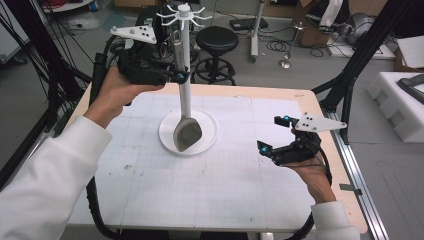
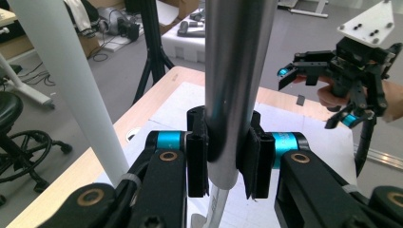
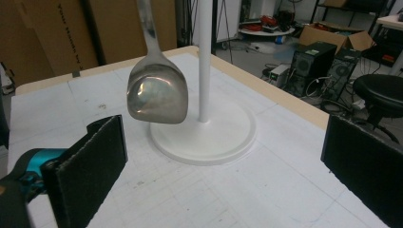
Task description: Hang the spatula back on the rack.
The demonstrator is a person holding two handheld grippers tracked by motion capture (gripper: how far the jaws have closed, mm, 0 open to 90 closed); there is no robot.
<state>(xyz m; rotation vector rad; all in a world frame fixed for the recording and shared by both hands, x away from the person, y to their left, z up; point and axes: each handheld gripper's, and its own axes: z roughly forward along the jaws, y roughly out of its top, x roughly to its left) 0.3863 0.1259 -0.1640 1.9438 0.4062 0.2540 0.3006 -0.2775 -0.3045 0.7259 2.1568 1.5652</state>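
Worktop (image 1: 220, 200), covered with gridded white paper, is seen from the high view with a light wooden edge showing at its far and right sides. A white stand (image 1: 184, 60) is placed near the middle of it, made up of a round base (image 1: 207, 131), an upright pole and a ring of hooks (image 1: 183, 14) at the top.

A metal spatula (image 1: 186, 132) is held upright just beside the pole, blade down, with the blade hanging over the base. Whether the blade touches the base cannot be told. The handle is gripped high up, near the hook ring, by the left gripper (image 1: 178, 76); in the left gripper view its jaws are clamped on the shiny handle (image 2: 234, 80) from both sides.

The right gripper (image 1: 274, 135) is held low over the right part of the worktop, well apart from the spatula, jaws spread wide. In the right gripper view the blade (image 3: 158, 97) is seen between and beyond the two black pads (image 3: 92, 164).
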